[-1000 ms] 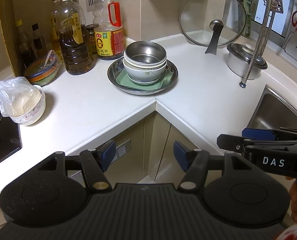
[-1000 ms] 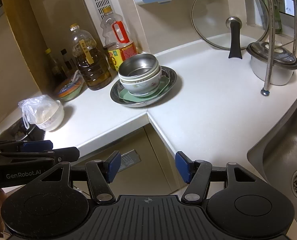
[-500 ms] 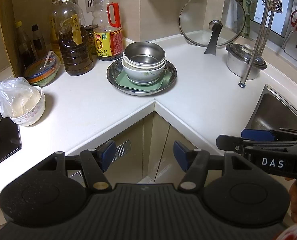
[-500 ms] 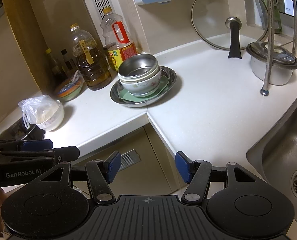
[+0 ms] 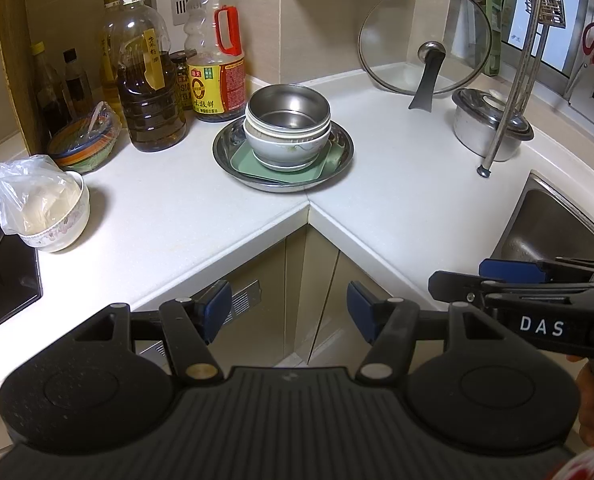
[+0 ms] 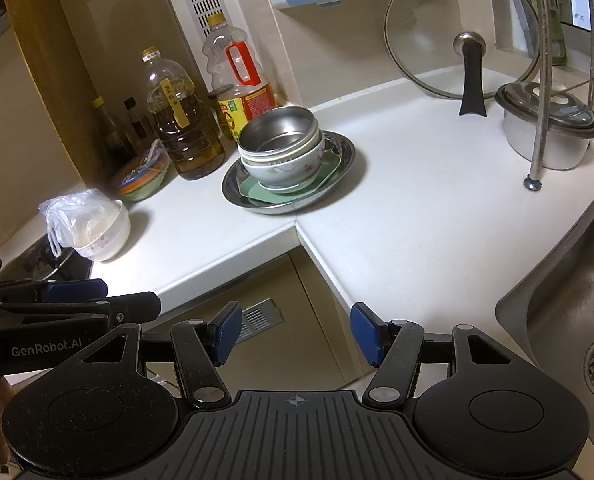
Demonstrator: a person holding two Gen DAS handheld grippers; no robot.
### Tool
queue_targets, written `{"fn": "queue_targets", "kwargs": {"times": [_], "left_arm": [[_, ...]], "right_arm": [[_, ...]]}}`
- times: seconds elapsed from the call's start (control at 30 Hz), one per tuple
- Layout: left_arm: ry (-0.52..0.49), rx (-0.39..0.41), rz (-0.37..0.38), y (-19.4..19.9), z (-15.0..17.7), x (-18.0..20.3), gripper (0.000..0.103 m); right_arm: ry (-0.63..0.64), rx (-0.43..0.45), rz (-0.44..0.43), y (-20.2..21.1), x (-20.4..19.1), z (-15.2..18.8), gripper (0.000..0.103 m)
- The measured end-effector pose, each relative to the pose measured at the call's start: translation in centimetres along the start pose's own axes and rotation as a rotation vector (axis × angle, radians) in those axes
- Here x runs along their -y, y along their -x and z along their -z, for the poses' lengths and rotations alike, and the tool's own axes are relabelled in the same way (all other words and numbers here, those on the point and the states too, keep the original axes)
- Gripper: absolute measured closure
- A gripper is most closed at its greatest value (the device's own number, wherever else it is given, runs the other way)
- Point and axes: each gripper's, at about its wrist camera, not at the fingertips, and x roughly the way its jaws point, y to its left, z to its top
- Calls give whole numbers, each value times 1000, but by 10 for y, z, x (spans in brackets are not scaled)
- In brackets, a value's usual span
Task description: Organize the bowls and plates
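"DAS" is printed in white on the side of the black right gripper (image 5: 509, 280), seen in the left wrist view. "GenRobot.AI" is printed in white on the side of the black left gripper (image 6: 97, 298), seen in the right wrist view. Chinese characters are carried on the yellow-and-red label of the clear plastic bottle with the red handle (image 5: 216, 52) at the back of the white counter (image 5: 177, 216); they are too small to be read with certainty.

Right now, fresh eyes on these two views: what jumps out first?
The stack of bowls, a steel one on top, sits on a green plate inside a round steel tray at the counter's inner corner. Behind it stand oil bottles; a glass lid leans on the wall to the right. Up close, the left gripper and right gripper hang open and empty off the counter's edge.
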Motion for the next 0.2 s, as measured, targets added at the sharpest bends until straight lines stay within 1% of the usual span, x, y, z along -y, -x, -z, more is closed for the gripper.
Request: {"fn": "queue_targets", "kwargs": {"times": [0.2], "left_arm": [[5,-5,-4,-2,-1,0,41]], "right_arm": [[1,-2,-4,-3,0,-1,43]]}}
